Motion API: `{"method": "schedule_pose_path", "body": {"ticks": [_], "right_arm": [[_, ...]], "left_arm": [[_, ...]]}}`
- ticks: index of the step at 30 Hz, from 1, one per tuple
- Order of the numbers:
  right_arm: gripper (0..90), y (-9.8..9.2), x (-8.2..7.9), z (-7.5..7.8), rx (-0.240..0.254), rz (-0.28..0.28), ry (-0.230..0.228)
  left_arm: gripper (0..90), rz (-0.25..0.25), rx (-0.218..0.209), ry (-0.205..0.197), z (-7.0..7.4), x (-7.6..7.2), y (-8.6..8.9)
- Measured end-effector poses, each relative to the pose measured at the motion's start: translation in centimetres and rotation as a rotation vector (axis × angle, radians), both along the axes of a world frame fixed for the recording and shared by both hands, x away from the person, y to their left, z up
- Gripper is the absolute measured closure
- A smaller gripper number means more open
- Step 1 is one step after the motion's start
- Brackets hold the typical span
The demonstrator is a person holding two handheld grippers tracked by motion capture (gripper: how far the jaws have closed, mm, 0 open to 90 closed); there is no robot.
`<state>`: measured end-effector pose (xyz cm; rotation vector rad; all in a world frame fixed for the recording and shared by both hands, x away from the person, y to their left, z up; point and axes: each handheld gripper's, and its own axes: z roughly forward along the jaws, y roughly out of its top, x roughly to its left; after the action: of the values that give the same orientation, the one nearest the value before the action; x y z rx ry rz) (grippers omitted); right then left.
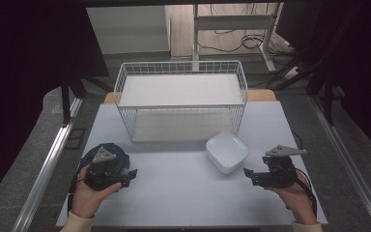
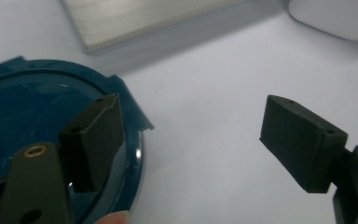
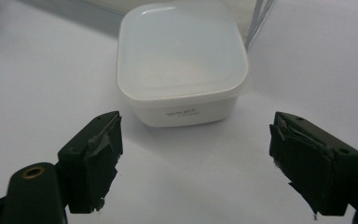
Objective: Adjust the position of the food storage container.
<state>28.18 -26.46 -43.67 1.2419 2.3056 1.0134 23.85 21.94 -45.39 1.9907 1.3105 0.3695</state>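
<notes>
A white square container [image 1: 227, 152] sits on the white table [image 1: 174, 193] right of centre; the right gripper view shows this container [image 3: 182, 65] straight ahead of the jaws, with small print on its side. My right gripper [image 1: 249, 175] is held open near the table's right front, nothing between its fingers [image 3: 95, 161]. A dark blue round lid [image 1: 117, 153] lies at the left front. My left gripper [image 1: 131, 175] is open just over it; in the left gripper view one pad overlaps the blue lid [image 2: 28, 107] and the other hangs over bare table.
A white wire basket [image 1: 181, 99] with two shelves stands at the back middle of the table, its lower shelf edge [image 2: 140, 23] close ahead of the left gripper. Metal rails run along both table sides. Cables and a desk frame lie on the floor beyond.
</notes>
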Motion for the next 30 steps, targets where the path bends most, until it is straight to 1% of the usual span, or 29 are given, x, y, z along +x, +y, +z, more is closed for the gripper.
{"method": "schedule_pose_path", "body": {"ticks": [2, 4, 5, 7, 10, 13, 16, 19, 24, 30], "right_arm": [[17.0, 0.0, 0.0, 0.0, 0.006, 0.002, 0.002], [17.0, 0.1, -0.1, -0.2, 0.019, -0.001, 0.004], [17.0, 0.1, -0.2, -0.4, 0.028, 0.002, 0.011], [17.1, 0.0, -0.3, -0.6, 0.03, 0.01, 0.024], [17.2, 0.0, -0.3, -0.4, 0.029, 0.006, 0.016], [17.5, -0.1, -0.7, -0.2, 0.055, 0.012, 0.014], [17.6, -0.1, -0.8, -0.3, 0.048, 0.008, 0.015], [17.8, -0.1, -0.8, -0.2, 0.051, 0.009, 0.013], [18.0, -0.3, -0.8, -0.1, 0.048, 0.003, 0.0], [18.3, -0.2, -0.8, -0.4, 0.037, 0.002, 0.01]], "left_arm": [[21.0, -0.003, 0.0, 0.002, -0.1, 0.0, 0.0], [21.1, 0.005, 0.004, 0.004, -0.2, -0.1, 0.1], [21.1, 0.005, 0.003, 0.0, -0.1, 0.1, 0.1], [21.3, -0.001, 0.005, -0.01, 0.0, 0.1, 0.1], [21.2, 0.001, 0.003, -0.013, 0.1, -0.1, 0.3], [21.3, 0.006, -0.005, -0.02, 0.4, -0.5, 0.5], [21.3, -0.009, -0.001, -0.032, 0.8, -0.6, 0.5], [21.4, -0.012, -0.008, -0.04, 1.1, -0.8, 0.7], [21.7, -0.005, -0.009, -0.031, 0.9, -0.7, 1.0], [21.8, -0.01, -0.012, -0.029, 1.1, -0.7, 0.8]]}}
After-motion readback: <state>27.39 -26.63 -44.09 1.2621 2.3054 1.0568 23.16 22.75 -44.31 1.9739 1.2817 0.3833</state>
